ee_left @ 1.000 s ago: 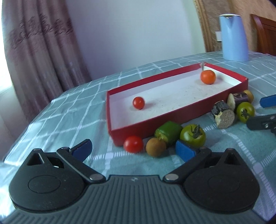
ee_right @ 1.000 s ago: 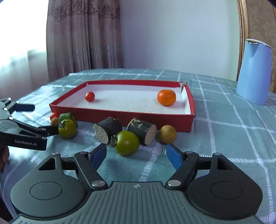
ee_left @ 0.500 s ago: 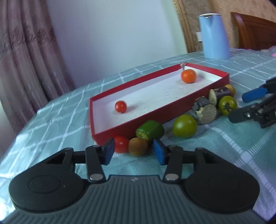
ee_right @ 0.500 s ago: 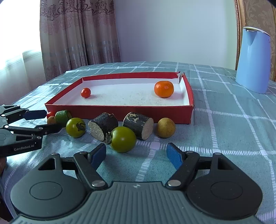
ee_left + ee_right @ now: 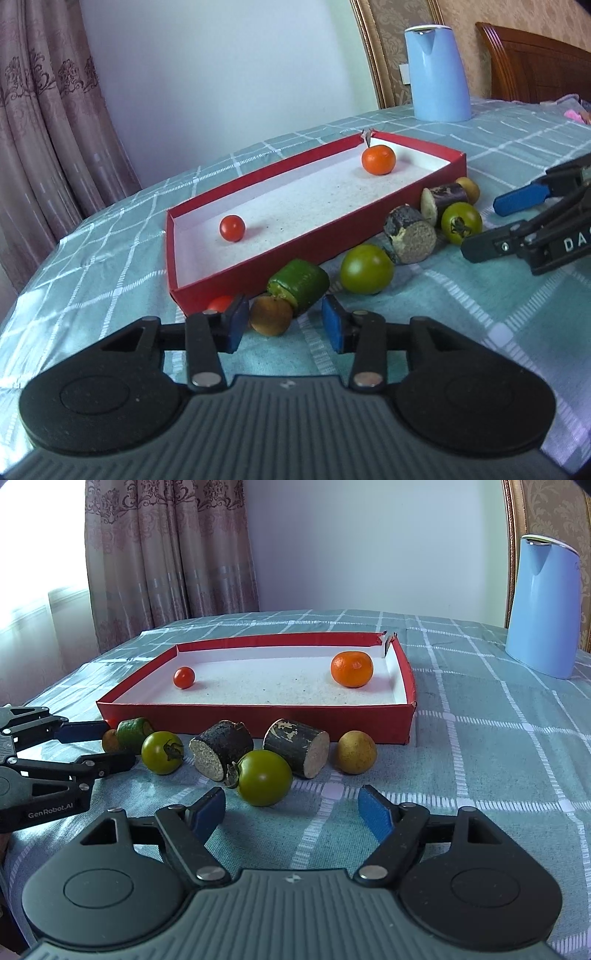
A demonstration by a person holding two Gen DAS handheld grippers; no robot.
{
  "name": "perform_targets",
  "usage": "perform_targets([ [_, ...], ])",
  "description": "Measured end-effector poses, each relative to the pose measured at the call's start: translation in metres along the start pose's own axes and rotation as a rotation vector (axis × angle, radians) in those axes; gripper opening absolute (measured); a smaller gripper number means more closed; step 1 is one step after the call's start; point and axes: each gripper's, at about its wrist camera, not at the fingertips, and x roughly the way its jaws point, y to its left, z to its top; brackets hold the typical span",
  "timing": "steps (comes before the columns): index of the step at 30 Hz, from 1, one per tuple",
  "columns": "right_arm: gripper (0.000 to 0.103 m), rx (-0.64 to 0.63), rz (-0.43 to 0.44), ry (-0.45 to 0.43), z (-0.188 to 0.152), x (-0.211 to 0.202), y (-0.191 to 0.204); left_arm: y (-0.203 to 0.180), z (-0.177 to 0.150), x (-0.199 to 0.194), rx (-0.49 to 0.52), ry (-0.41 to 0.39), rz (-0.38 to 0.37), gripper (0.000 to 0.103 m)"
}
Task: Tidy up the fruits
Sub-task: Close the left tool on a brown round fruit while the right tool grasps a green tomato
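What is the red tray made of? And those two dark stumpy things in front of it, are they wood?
The red tray looks like thin cardboard: matte red outside, white inside, with a torn corner. The two dark chunks have rough, flaking dark skin and pale grainy cut ends. That could be bark-covered wood or cut root vegetable; the pictures leave it open.

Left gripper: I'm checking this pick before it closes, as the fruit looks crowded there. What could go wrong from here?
1. The left gripper is open around the small brown fruit, with the green piece and a red tomato right beside it; closing may nudge or pinch a neighbour.
2. A nudged round fruit could roll on the tablecloth.
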Motion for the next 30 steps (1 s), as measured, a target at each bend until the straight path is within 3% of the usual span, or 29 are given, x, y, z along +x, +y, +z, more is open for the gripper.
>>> perform_targets([
  [9, 0.079, 0.025, -0.035, 0.002, 0.002, 0.003, 0.003, 0.000, 0.002, 0.002, -0.022, 0.009, 0.017, 0.030],
  [17, 0.077, -0.002, -0.033, 0.014, 0.008, 0.012, 0.019, -0.001, 0.006, 0.010, -0.037, 0.023, 0.012, 0.030],
  [19, 0.063, -0.022, -0.038, 0.013, 0.008, 0.013, 0.024, -0.001, 0.006, 0.010, -0.040, 0.027, 0.012, 0.030],
  [23, 0.051, -0.061, -0.038, 0.010, 0.007, 0.012, 0.032, 0.002, 0.003, 0.008, -0.077, 0.029, 0.017, 0.030],
  [25, 0.039, -0.057, -0.058, 0.004, 0.007, 0.012, 0.031, 0.006, 0.002, 0.007, -0.125, 0.037, 0.013, 0.030],
  [30, 0.036, -0.069, -0.062, 0.001, 0.006, 0.010, 0.033, 0.012, -0.002, 0.002, -0.178, 0.032, 0.010, 0.027],
])
